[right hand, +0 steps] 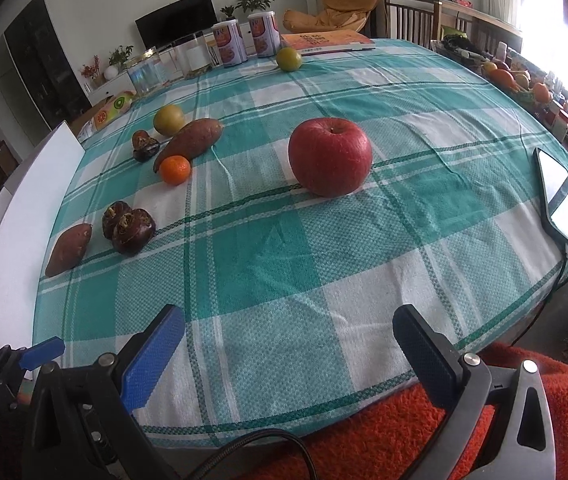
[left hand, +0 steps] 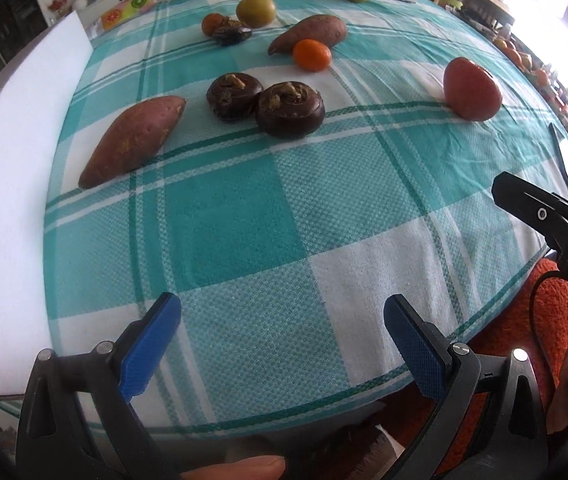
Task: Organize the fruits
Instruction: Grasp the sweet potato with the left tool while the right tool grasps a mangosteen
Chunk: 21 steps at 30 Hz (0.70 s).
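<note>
apple [right hand: 329, 156] well ahead, right claw [right hand: 289, 344] agape

Teal/wht check cloth [right hand: 284, 240]; red apple [right hand: 329, 156]; orange mandarin [right hand: 175, 170]

Two round tins [right hand: 244, 42] with pink and white labels, far edge of the table: we see printed labels, but the lettering is too small and blurred for us to read.
Flat orange book [right hand: 325, 40] beside the tins: we make out dark characters on its cover, though none clearly enough to read.
Green and orange carton with fruit pictures [right hand: 112, 109], off the table's left side: we see sliced kiwi and orange artwork and no legible words.
Readable numbers, brands or signs: we find none in either view.
</note>
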{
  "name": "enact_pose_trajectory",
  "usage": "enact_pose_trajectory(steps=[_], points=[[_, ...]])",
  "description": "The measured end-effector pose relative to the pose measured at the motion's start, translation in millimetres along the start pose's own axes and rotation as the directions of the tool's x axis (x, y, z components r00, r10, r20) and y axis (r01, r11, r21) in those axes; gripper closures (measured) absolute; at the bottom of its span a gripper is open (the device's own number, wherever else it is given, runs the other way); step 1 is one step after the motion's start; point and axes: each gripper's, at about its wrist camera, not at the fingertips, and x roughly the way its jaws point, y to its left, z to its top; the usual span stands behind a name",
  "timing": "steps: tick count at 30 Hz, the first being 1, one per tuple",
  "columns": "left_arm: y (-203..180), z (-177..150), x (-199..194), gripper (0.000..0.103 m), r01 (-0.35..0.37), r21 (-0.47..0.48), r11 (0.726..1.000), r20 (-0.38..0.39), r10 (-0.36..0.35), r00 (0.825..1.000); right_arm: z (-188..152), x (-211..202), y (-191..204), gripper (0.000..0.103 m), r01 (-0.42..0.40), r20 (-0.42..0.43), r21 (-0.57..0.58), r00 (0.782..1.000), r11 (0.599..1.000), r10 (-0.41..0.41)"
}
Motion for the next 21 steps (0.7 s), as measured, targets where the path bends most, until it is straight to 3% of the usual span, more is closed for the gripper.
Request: enact_pose_trajectory(steps=[5, 9, 21], points=[[3, 4, 8, 0.001, -0.002, 0.002, 1.000, -0.006, 0.002, 1.000, 12, 25, 15, 0.000, 0.030, -0.035, -0.059, 0.999, 0.998, -0.032], [2, 6, 10, 0.000, -0.009, 0.011, 1.000, 0.008, 0.009, 1.000, 12, 39, 12, 0.000, 0.025, -0.078, -0.043, 0.997, 0.999, -0.028], [2, 4, 9, 0.000, -0.004, 0.027, 1.000, 0.038, 0.003, 0.999, 10, 44, 7, 0.000, -0.015, -0.093, -0.017, 0.996, 1.000, 0.013]])
